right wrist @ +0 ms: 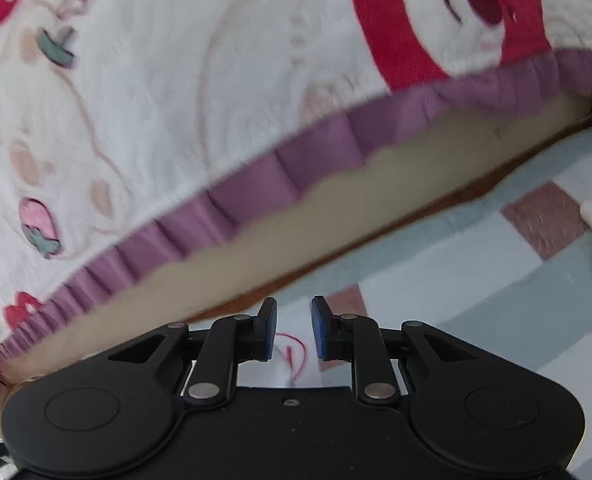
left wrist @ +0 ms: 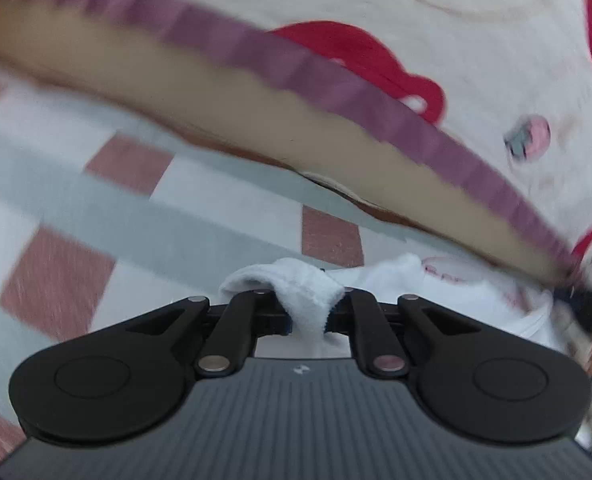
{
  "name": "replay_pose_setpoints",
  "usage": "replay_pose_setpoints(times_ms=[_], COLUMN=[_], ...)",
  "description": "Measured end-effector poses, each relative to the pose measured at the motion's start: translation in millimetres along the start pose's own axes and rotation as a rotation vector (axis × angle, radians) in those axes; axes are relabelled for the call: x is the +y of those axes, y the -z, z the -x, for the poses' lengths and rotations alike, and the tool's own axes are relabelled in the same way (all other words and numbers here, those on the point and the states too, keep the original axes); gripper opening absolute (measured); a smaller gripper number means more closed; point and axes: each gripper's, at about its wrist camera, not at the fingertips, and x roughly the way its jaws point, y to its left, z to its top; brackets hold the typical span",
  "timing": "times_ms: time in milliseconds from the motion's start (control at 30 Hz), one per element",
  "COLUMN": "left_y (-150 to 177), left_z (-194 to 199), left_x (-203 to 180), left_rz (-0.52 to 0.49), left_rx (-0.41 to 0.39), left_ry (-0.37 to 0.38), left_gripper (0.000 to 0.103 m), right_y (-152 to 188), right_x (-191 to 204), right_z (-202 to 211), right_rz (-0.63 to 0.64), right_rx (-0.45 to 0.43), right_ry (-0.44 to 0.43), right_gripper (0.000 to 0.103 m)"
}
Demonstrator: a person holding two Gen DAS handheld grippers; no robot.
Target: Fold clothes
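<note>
Left wrist view shows the left claw (left wrist: 309, 312) closed on a bunched fold of a white garment (left wrist: 447, 292), the cloth squeezed between its jaws and spilling out toward the right, where a faint red print shows on it. Beyond the claw lies a tiled floor (left wrist: 108, 216) of grey, white and reddish squares, and above that the edge of a bed (left wrist: 256, 120), its tan side running under a purple ruffle (left wrist: 335, 80) and a white blanket (left wrist: 475, 60) with red cartoon shapes. The picture is smeared, so finer detail of the grip is uncertain. At the far right edge something dark meets the cloth; it may be the other tool, but I cannot tell. In the right wrist view the right claw (right wrist: 294, 328) stands open, its blue pads (right wrist: 270, 332) apart, with a bit of the white garment and a red stitched line visible in the gap below them; whether the pads touch the cloth cannot be made out. The same bed edge and ruffle slant above it, the blanket over them, and the floor runs off to the right. The garment appears to hang near the bed's edge rather than lie on it. To do this step well, I judge the right claw should close on the cloth at a matching corner or hem, level with the left grip, so that the garment can be drawn taut and flat onto the blanket before any fold is made; a lopsided hold would likely give a skewed crease.
</note>
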Motion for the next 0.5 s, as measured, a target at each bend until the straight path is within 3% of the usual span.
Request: replay_pose_setpoints(times_ms=[33,67,100,167,200,300,367,433,500], left_y=[2,6,8,6,3,-3,-6,-7,-9], left_z=[11,25,35,35,31,14,5,10,20], left_x=[-2,-11,-23,-43,-46,-31,-21,-10,-21], left_rz=[-0.021,-0.090,-0.171,-0.271,-0.276,-0.124,-0.038,-0.035,-0.118], left_rx=[-0.051,-0.118,-0.164,-0.152,-0.130,-0.045,-0.003,-0.023,-0.033], left_ry=[0.050,0.096,0.120,0.093,0.060,-0.086,-0.171,-0.198,-0.136], left_gripper=[0.009,0.009,0.012,0.024,0.028,0.028,0.026,0.026,0.029], right_y=[4,9,19,46,62,100,120,133,143], right_x=[12,24,44,82,100,136,153,161,167], right_z=[7,14,13,11,8,-1,-11,-22,-31], right_rz=[0.081,0.165,0.273,0.465,0.543,0.688,0.746,0.766,0.783], right_rx=[-0.009,-0.012,0.048,0.166,0.217,0.325,0.386,0.424,0.449], right_ry=[-0.065,-0.127,-0.153,-0.207,-0.233,-0.276,-0.276,-0.252,-0.230], right_gripper=[0.006,0.006,0.006,0.009,0.009,0.012,0.023,0.026,0.032])
